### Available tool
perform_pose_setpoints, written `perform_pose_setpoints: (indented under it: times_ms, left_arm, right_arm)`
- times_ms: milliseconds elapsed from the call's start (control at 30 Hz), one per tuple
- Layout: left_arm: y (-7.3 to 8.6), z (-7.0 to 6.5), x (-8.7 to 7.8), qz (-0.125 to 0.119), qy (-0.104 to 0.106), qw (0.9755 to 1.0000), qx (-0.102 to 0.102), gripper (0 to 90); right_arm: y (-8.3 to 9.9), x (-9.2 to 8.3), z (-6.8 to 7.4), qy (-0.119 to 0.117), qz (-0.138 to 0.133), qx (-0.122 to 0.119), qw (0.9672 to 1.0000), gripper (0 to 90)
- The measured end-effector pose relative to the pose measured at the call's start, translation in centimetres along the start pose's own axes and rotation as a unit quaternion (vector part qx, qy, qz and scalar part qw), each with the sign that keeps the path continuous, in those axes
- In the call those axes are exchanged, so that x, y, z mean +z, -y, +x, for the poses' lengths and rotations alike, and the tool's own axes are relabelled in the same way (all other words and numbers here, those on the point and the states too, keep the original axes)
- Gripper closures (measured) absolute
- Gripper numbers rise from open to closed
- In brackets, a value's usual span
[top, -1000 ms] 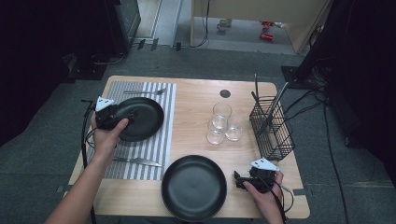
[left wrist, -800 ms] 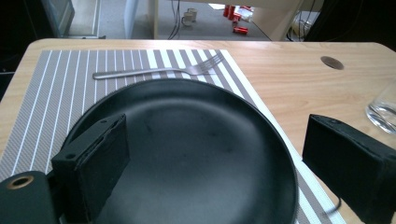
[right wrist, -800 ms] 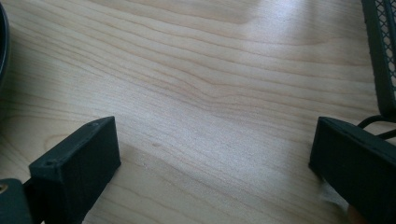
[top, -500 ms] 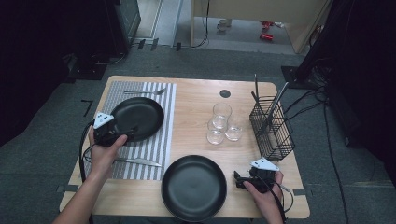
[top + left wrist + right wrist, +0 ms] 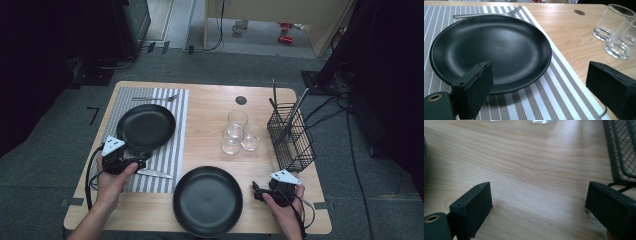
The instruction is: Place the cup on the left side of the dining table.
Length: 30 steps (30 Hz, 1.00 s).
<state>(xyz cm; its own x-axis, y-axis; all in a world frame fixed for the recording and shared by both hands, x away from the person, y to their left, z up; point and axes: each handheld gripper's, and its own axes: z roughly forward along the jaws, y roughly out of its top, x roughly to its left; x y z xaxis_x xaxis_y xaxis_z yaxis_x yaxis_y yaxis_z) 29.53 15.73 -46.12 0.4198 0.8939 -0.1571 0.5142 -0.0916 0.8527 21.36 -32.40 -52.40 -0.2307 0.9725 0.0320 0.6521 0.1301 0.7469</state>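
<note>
left gripper (image 5: 134,162) wide, empty, near knife (image 5: 155,173); lower squarely over its handle; right gripper (image 5: 257,192) wide, empty

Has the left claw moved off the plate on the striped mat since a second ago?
Yes. The left claw has drawn back toward the person, from over the plate to the knife at the striped mat's near edge.

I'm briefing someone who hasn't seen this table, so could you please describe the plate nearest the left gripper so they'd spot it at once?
Find the grey striped placemat on the wooden table's left side. The plate is the black round one lying on it, between a fork and a knife. The other black plate sits on bare wood.
</note>
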Motion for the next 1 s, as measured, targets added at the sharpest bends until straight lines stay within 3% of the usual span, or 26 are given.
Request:
perform_pose_setpoints:
  times_ms: [333,567,767,833,867,1000]
  left_arm:
    - [1.9,0.0,-1.5,0.0,0.01,0.9999,-0.013,7.6]
    - [2.8,0.4,-1.6,0.013,0.012,0.9998,-0.003,7.6]
    - [3.5,0.8,-1.6,0.018,0.008,0.9998,-0.001,7.6]
    - [3.7,0.7,-1.4,0.02,0.005,0.9998,0.003,7.6]
    - [3.8,0.7,-1.4,0.021,0.005,0.9998,0.005,7.6]
    - [3.9,0.2,-1.2,0.023,-0.003,0.9993,0.03,7.6]
  right_arm:
    - [-1.5,-1.9,0.4,-0.011,-0.033,0.004,0.9994,6.9]
    - [-2.9,-3.3,1.1,-0.023,-0.057,0.002,0.9981,7.1]
    - [-4.8,-4.2,2.2,-0.058,-0.077,0.001,0.9953,7.1]
    - [-5.8,-4.2,2.8,-0.068,-0.083,-0.005,0.9942,7.2]
    - [-6.5,-4.1,3.4,-0.062,-0.09,-0.011,0.9939,13.9]
    - [-8.2,-3.7,4.6,-0.058,-0.097,-0.025,0.9932,17.7]
